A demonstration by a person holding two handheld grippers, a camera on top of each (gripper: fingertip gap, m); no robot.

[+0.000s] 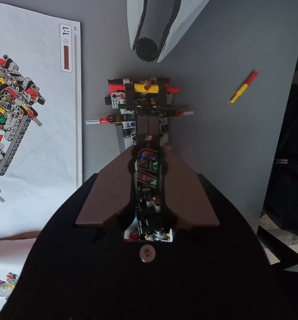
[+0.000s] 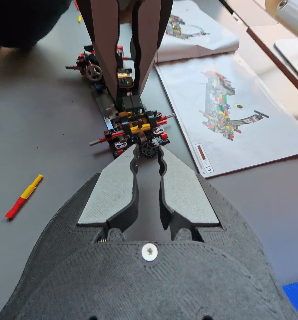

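Observation:
A brick-built vehicle chassis (image 1: pixel 147 124) lies on the grey table (image 1: pixel 214 138). It has red, yellow and black parts. My left gripper (image 1: pixel 148 150), with brown fingers, is shut on its black middle section, which bears a shiny sticker. It also shows in the right wrist view (image 2: pixel 125 83), clamped over the chassis (image 2: pixel 136 124). My right gripper (image 2: pixel 147 147), with grey fingers, is shut on a black gear (image 2: pixel 147 150) at its fingertips. It holds the gear just before the chassis end with the yellow cross-piece (image 2: pixel 139 129). The left wrist view shows the gear (image 1: pixel 146 50) between the grey fingers (image 1: pixel 163 52).
An open instruction booklet (image 1: pixel 32 121) lies beside the chassis and also shows in the right wrist view (image 2: pixel 231 112). A loose red and yellow rod (image 1: pixel 243 87) lies on the table on the other side, also in the right wrist view (image 2: pixel 23 196). One gripper's finger ends stand about 9 cm off the other's.

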